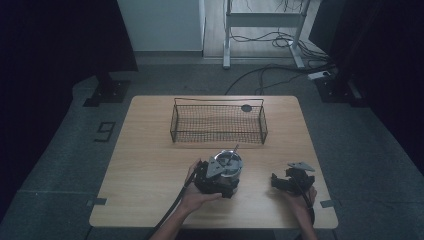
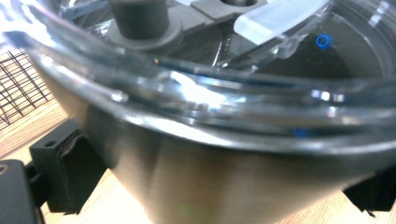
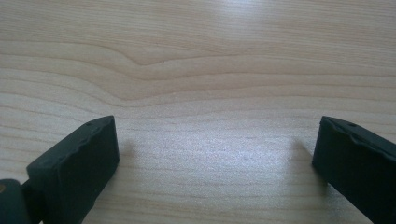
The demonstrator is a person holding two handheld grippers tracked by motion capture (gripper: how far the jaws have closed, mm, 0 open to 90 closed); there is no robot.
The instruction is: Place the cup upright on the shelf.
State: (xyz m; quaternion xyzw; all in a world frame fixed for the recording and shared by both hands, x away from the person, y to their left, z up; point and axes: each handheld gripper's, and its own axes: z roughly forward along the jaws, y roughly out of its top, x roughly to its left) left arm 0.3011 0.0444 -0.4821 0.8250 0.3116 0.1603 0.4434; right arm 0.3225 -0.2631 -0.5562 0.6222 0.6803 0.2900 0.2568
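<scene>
With left gripper (image 1: 216,177) clamped round pot (image 1: 227,167) at frame centre, right gripper (image 1: 289,181) idles agape; likely next: lift toward basket (image 1: 218,123).

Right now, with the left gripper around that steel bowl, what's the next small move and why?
Probably lift the bowl slightly: the left gripper has its jaws on both sides, the wire basket sits just beyond, and the right gripper is open, apart.
</scene>
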